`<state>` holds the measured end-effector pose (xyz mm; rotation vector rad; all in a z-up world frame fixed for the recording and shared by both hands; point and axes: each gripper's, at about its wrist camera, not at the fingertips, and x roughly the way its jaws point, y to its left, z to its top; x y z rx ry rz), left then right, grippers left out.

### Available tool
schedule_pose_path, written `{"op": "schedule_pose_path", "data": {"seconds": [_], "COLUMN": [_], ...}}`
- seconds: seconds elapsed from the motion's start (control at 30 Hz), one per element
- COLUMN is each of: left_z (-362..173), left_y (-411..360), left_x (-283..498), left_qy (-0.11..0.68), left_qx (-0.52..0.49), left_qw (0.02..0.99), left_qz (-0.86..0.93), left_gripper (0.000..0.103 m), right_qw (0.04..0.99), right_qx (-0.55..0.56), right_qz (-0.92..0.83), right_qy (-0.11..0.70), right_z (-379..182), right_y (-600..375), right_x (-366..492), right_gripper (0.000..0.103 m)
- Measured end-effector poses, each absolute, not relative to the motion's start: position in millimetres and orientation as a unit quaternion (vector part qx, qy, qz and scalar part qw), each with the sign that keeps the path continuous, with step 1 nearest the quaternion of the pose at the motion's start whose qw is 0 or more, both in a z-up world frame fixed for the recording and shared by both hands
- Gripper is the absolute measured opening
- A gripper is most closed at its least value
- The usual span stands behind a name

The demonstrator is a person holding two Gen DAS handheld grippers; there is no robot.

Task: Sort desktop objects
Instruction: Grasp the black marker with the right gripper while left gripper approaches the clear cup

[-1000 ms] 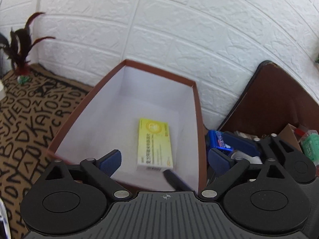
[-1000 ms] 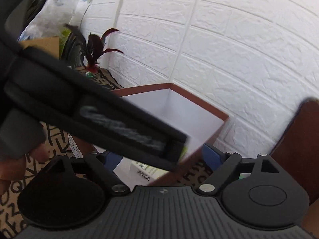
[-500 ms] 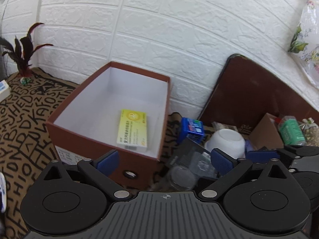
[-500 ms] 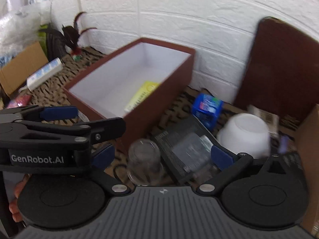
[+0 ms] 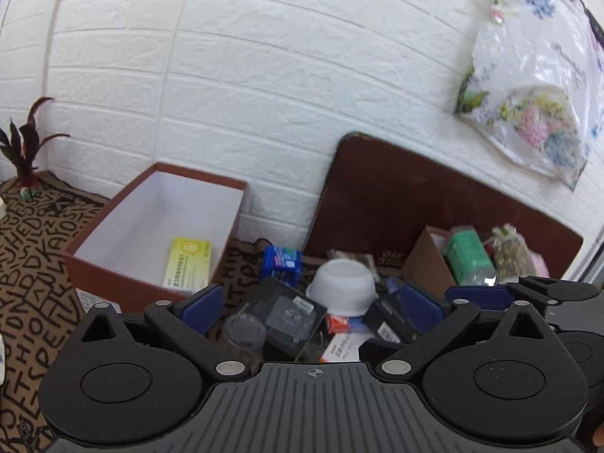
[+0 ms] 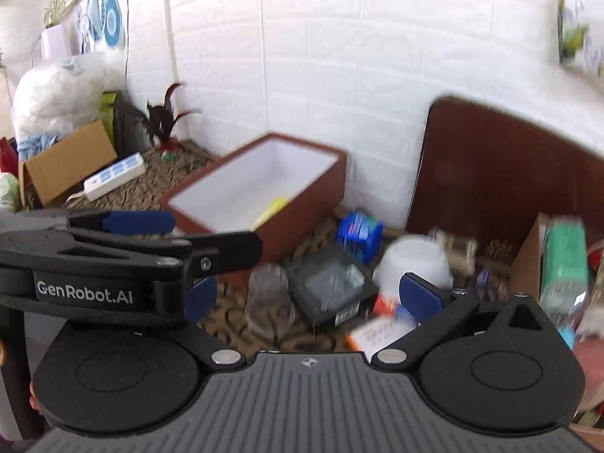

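A brown box with a white inside [image 5: 113, 243] [image 6: 302, 204] stands by the wall and holds a yellow carton [image 5: 187, 262]. Right of it lies a pile: a blue pack [image 5: 281, 262] [image 6: 358, 230], a white bowl upside down [image 5: 341, 288] [image 6: 413, 260], a black case with a clear window [image 5: 288, 315] [image 6: 328, 283], a clear glass [image 5: 243, 334] [image 6: 270, 302] and an orange-white carton [image 5: 341, 345] [image 6: 377, 330]. My left gripper [image 5: 309, 302] is open and empty above the pile. My right gripper [image 6: 311, 296] is open and empty beside it.
A brown lid [image 5: 415, 196] leans on the brick wall. A cardboard box [image 5: 426, 260] at the right holds a green bottle [image 5: 468, 255]. A patterned cloth [image 5: 34, 249] covers the table. A power strip [image 6: 115, 177], a plant [image 6: 166, 120] and a cardboard carton [image 6: 64, 160] stand at the left.
Both grippers have drawn back and swung right, from over the brown box to the pile. The yellow carton stays in the box.
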<state>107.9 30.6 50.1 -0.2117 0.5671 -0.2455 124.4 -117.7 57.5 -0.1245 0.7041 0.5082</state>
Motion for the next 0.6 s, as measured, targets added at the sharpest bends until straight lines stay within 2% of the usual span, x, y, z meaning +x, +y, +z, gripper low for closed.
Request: {"op": "schedule_pose_path", "data": {"seconds": [0.37,0.6], "left_z": [-68.2,-90.7], "left_y": [21.5,22.1], "left_x": [85.5,95.2], "left_qy": [0.356,0.375], "left_qx": [-0.115,-0.103], "left_qw": [0.922,0.917], "left_qz": [-0.102,-0.088], "left_gripper": [0.103,0.103], "right_qw": [0.881,0.888], "right_qx": [-0.066,-0.059], "right_qz": [0.235,0.22], "right_qy": [0.405,0.399], "right_z": [-53.7,-79.7], "right_y": [-140.6,-157.9], "right_x": [101.1,116.1], "right_gripper": [0.102,0.095]}}
